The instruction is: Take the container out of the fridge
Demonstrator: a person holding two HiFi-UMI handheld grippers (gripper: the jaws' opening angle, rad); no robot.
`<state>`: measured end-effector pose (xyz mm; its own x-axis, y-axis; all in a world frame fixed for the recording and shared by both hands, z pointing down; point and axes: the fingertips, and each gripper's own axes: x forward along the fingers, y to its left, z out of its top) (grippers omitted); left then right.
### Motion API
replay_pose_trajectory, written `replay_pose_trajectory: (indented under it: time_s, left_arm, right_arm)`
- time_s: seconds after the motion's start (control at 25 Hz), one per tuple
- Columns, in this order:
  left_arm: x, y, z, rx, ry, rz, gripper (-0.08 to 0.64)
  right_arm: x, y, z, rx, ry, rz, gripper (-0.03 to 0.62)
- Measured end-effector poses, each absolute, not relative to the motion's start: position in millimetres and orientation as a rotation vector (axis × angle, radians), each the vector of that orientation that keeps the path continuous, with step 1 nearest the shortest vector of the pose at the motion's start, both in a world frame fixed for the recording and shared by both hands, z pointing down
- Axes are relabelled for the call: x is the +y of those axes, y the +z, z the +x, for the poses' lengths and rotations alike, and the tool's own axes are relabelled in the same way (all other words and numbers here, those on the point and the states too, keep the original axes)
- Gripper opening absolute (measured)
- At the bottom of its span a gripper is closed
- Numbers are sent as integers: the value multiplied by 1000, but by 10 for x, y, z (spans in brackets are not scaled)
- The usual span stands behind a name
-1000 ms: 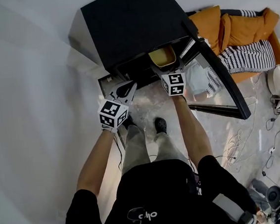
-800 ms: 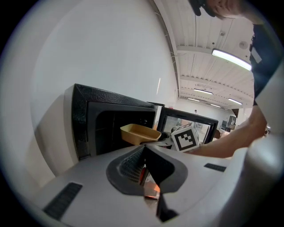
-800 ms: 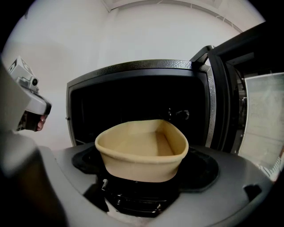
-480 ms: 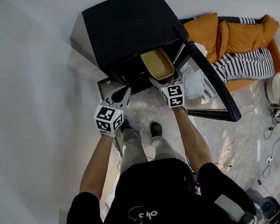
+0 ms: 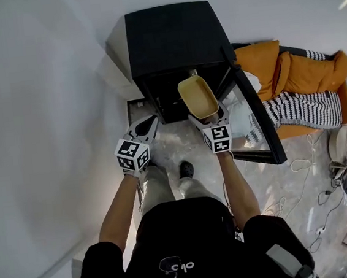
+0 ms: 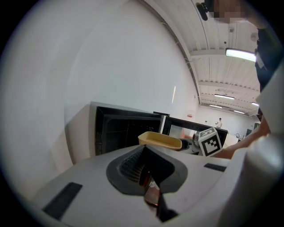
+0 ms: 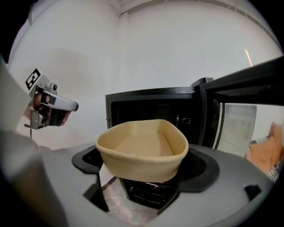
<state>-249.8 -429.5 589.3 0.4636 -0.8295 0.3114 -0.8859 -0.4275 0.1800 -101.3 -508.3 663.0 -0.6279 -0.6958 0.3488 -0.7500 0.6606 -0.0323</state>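
The right tool (image 7: 143, 179) is clamped on the near wall of the empty yellow container (image 7: 142, 148) and holds it in the air in front of the black fridge (image 5: 175, 39). The fridge door (image 5: 256, 114) stands open on the right. The left tool (image 6: 150, 195) hovers nearby to the left, jaws together with nothing between them.

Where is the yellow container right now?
The container is near the head view's centre, held by the right gripper just outside the open fridge, left of its swung-out door.
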Motion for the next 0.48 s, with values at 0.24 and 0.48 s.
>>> replay_pose_trajectory:
  time_s: [0.24, 0.48]
  left_arm:
    - [-3986, 5626, -2608, -1577, 220, 2346, 5]
    - [-3722, 5464, -2720, -1664, 178, 2316, 5]
  right_arm:
    - [-4780, 6294, -1083, -2627, 215, 1048, 523]
    - [-4541, 6081, -1153, -2669, 182, 980, 522]
